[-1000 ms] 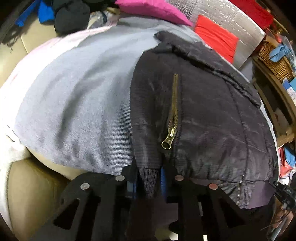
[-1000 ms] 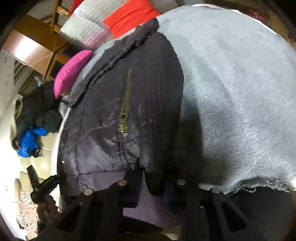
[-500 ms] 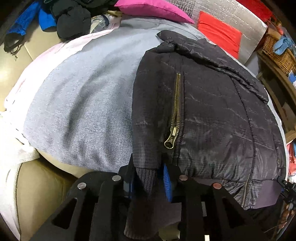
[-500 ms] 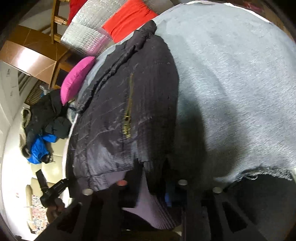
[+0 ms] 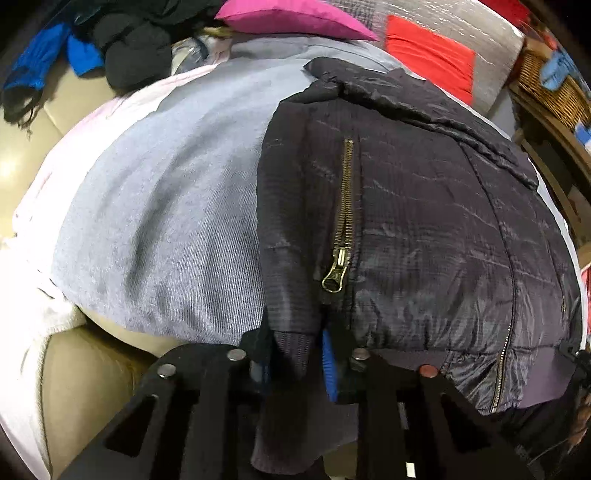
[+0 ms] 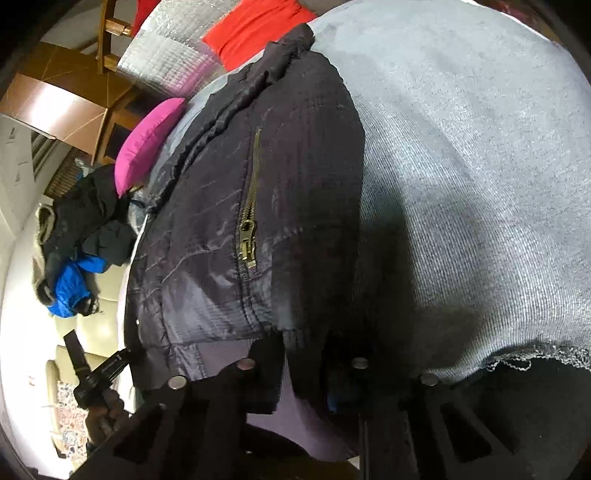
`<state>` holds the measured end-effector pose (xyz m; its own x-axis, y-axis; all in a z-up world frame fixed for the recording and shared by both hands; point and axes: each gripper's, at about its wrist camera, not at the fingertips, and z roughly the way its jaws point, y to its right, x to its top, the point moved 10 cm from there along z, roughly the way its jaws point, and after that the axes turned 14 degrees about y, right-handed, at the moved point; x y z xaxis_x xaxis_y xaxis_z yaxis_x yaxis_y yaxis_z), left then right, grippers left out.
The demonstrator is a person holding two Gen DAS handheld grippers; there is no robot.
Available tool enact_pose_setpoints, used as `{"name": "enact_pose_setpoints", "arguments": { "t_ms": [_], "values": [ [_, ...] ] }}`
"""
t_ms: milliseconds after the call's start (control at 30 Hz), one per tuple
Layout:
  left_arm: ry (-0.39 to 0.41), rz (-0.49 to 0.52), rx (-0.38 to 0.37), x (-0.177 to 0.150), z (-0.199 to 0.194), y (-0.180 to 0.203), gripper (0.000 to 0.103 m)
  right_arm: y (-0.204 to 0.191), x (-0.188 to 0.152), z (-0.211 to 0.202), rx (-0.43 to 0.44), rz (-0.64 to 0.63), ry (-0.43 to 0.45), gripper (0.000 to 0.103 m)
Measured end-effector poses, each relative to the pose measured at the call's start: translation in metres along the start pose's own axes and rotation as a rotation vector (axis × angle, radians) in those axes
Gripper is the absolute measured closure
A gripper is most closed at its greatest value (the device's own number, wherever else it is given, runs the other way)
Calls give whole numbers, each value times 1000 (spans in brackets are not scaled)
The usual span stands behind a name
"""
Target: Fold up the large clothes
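Observation:
A black quilted jacket lies spread over a grey knit cover on a sofa, with a brass zipper running down it. My left gripper has the jacket's ribbed cuff between its fingers, and its jaws are closing on it. In the right wrist view the same jacket lies left of the grey cover. My right gripper holds the jacket's lower edge, jaws closing on the fabric. A hand with the other gripper shows at the lower left.
A pink cushion and a red cushion lie behind the jacket. Dark and blue clothes are heaped at the back left on the beige sofa. A wicker basket stands at the right.
Both views have shifted slightly and the jacket lies flatter. The cuff and the hem stay between the fingers of both grippers.

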<state>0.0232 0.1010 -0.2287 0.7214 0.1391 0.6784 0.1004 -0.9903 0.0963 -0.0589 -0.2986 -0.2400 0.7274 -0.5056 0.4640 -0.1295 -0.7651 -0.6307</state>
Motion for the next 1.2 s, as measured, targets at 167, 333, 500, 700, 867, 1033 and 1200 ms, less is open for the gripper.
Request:
{"name": "enact_pose_setpoints", "arguments": {
  "t_ms": [167, 333, 500, 700, 867, 1033, 1200],
  "values": [
    [17, -23, -44, 3, -9, -2, 85, -7, 0, -5, -1, -26, -1, 91],
    [7, -41, -89, -5, -23, -8, 86, -7, -5, -15, 2, -39, -19, 92],
    [-11, -89, -102, -7, -20, -13, 86, -8, -8, -23, 36, -24, -33, 92],
    [-11, -45, -103, -3, -8, -5, 83, 5, -6, -12, 34, 68, -45, 85],
    [-34, -106, -91, -11, 0, -10, 53, 4, -7, -8, 16, 65, -39, 77],
    [-29, -60, -93, -16, -2, -4, 50, -9, -7, 3, 30, 35, -49, 42],
    [-24, -19, -49, -15, -3, -6, 84, -11, -9, 7, -7, -24, -54, 87]
  ]
}}
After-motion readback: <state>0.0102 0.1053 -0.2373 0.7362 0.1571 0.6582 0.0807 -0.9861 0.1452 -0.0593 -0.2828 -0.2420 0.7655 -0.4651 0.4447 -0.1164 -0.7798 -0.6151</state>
